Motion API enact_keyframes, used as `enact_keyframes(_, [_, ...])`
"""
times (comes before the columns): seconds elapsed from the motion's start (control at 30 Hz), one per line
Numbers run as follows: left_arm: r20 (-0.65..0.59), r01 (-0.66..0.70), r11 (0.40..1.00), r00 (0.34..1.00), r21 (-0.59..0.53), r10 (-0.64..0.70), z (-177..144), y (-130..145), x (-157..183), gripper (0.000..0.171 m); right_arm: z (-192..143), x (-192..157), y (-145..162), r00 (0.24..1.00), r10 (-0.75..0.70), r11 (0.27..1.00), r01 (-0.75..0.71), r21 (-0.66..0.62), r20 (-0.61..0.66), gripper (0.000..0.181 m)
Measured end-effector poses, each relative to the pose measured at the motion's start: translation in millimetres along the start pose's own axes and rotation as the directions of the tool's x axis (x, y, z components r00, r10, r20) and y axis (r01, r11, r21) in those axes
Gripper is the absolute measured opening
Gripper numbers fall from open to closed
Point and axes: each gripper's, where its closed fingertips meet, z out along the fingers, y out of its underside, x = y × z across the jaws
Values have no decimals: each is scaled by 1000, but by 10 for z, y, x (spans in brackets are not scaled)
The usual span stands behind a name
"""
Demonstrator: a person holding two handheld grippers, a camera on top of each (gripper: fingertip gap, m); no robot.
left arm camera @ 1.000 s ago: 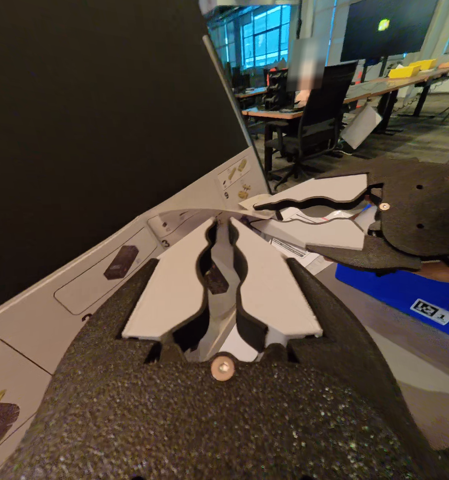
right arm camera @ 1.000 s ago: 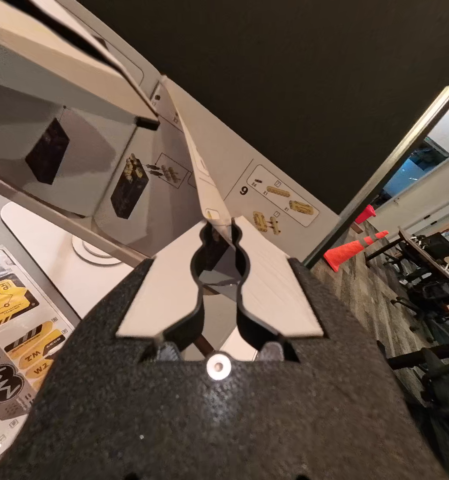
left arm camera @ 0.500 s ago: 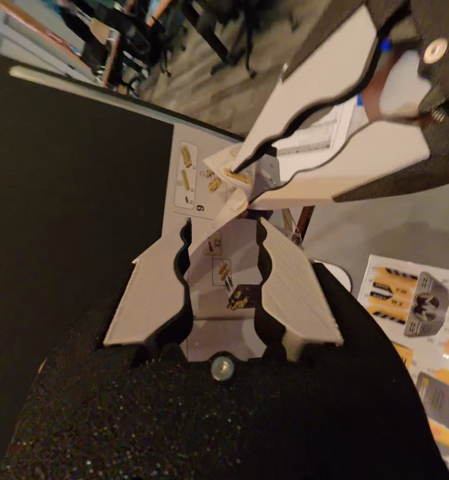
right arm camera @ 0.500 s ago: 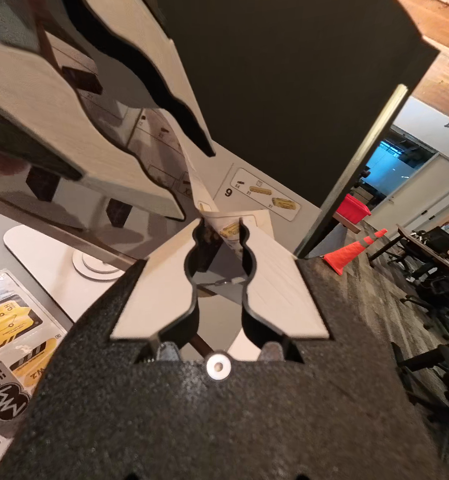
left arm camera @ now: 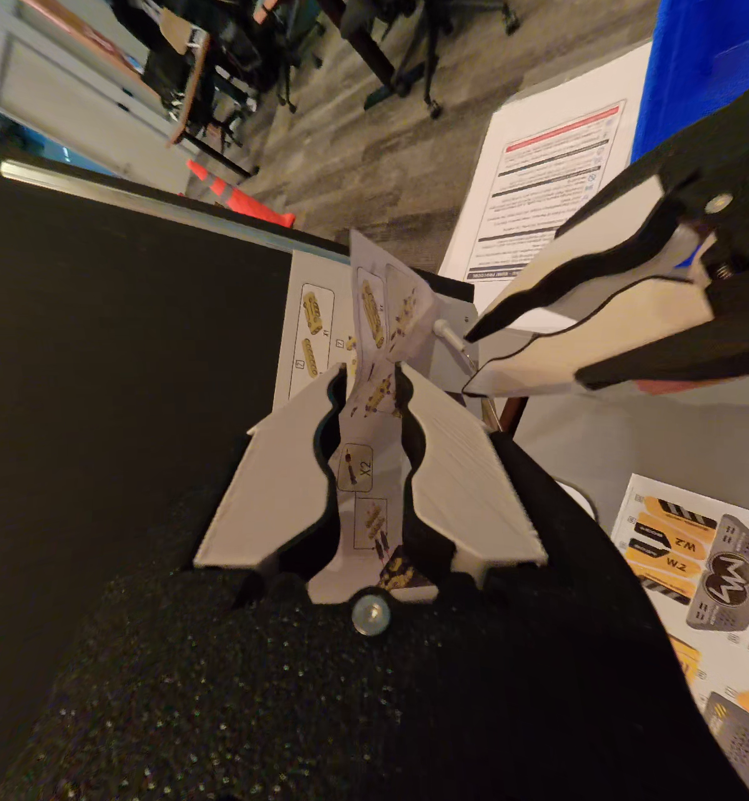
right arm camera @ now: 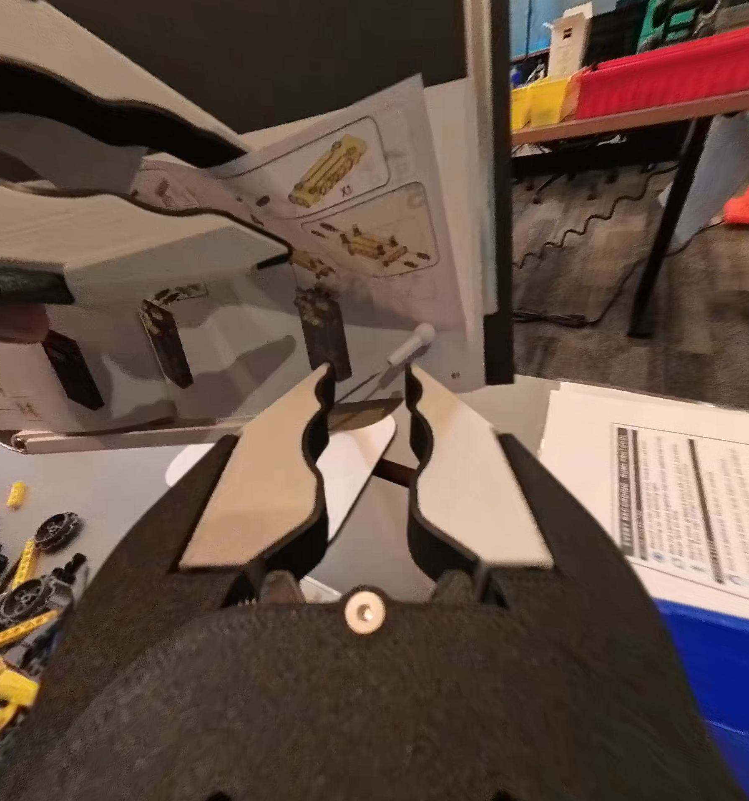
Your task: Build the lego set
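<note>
An instruction booklet (right arm camera: 364,195) stands open on a holder in front of a black panel (left arm camera: 104,346). One page (left arm camera: 372,312) curls up loose and runs through the gap between my left gripper's (left arm camera: 370,368) fingers. The jaws stand a little apart and do not pinch it. In the right wrist view the left gripper (right arm camera: 264,203) lies against the booklet at upper left. My right gripper (right arm camera: 368,368) is open and empty, just short of the holder's white-tipped page pin (right arm camera: 409,346). It also shows at the right of the left wrist view (left arm camera: 468,362), beside the pin (left arm camera: 448,333).
A sticker sheet (left arm camera: 689,563) lies on the grey table (left arm camera: 602,433). Loose yellow and black building parts (right arm camera: 17,607) lie at lower left. A blue box (right arm camera: 732,650) bears a white printed sheet (right arm camera: 667,498). An orange cone (left arm camera: 242,203) stands on the floor beyond. My right fingertips sit around 7 centimeters from my left ones.
Both grippers were shut on the page a second ago. The right one let go, opened and drew back to the pin. The left one opened; the page now hangs loose between its fingers.
</note>
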Motion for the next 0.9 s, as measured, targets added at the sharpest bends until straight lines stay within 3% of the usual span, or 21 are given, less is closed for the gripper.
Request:
enact_keyframes(0.1, [18,-9,1000,1000,-5,9,3,10,-14,9,86,21,2,998,58,998,-58,17,-8,32])
enact_keyframes(0.2, [11,2,1000,1000,-3,-2,-6,-2,-3,5,74,94,8,992,126,991,-126,40,1,10])
enact_keyframes(0.33, [46,-3,1000,999,-8,4,-2,-1,-28,4,61,91,6,955,284,956,-289,57,89,7])
enact_keyframes(0.43, [72,-4,1000,997,-12,4,-5,1,-48,2,33,82,16,949,306,948,-311,69,82,7])
enact_keyframes(0.53, [70,10,1000,997,-11,-10,-8,4,-50,2,19,55,21,959,280,956,-283,72,49,9])
enact_keyframes(0.6, [65,29,1000,998,-4,-29,-9,4,-45,1,51,-23,61,962,264,963,-266,30,70,31])
enact_keyframes(0.63, [63,35,999,997,-2,-35,-9,5,-43,1,70,-61,80,960,266,963,-268,12,86,33])
enact_keyframes(0.67, [62,38,999,997,-1,-37,-11,6,-40,1,81,-64,81,957,278,960,-280,16,88,32])
enact_keyframes(0.7, [64,39,999,997,-2,-39,-15,9,-41,1,85,-41,74,952,294,954,-297,30,81,13])
enact_keyframes(0.73, [64,41,999,997,-5,-40,-18,14,-38,1,87,-26,73,947,311,948,-315,39,85,6])
enact_keyframes(0.9, [99,11,1000,995,-10,-9,-55,35,-65,0,43,13,143,886,452,881,-462,107,106,5])
